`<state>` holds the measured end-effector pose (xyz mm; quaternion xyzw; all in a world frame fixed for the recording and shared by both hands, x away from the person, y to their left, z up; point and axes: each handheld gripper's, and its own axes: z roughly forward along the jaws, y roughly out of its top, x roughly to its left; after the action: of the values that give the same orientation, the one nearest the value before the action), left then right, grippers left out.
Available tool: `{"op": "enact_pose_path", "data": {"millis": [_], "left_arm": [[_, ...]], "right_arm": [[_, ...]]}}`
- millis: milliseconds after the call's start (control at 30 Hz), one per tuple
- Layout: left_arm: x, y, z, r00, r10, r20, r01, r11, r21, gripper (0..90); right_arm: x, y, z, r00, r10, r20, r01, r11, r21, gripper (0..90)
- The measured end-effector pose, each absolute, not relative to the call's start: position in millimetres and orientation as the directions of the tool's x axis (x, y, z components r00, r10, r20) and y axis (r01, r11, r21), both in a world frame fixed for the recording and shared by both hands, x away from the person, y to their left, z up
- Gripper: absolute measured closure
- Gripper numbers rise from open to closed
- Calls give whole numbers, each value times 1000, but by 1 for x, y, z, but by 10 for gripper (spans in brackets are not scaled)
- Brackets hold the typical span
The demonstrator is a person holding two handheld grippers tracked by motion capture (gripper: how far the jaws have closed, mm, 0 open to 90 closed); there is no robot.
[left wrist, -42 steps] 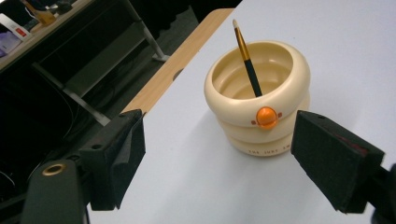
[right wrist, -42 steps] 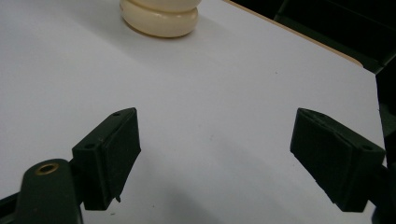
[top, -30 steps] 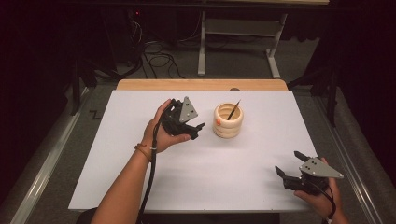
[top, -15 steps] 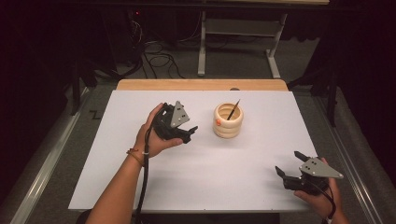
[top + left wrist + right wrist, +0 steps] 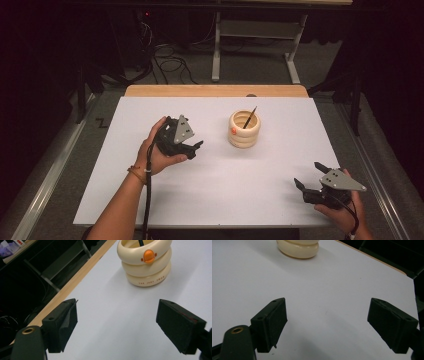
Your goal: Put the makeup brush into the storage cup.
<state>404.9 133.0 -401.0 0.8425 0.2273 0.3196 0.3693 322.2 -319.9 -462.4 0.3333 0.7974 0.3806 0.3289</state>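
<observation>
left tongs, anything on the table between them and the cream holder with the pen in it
Nothing visible. Bare white table lies between the open left tongs and the cream holder; the left gripper view shows clear surface up to its base.

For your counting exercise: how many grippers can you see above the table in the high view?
2. The left gripper is held over the white table left of the cream holder; the right gripper is near the front right corner.

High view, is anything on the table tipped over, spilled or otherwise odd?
Nothing stands out. The cream ringed pen holder with an orange duck bill stands upright on the white table, a thin dark pen leaning inside it. No spill shows.
</observation>
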Motion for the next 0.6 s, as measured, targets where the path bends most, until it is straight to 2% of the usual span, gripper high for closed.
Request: {"op": "enact_pose_path", "data": {"millis": [600], "left_arm": [[390,157,-416,676,631,380,175,-638,750,186]], "right_arm": [[322,-320,-463,-563,780,-273,281,492,824,169]]}}
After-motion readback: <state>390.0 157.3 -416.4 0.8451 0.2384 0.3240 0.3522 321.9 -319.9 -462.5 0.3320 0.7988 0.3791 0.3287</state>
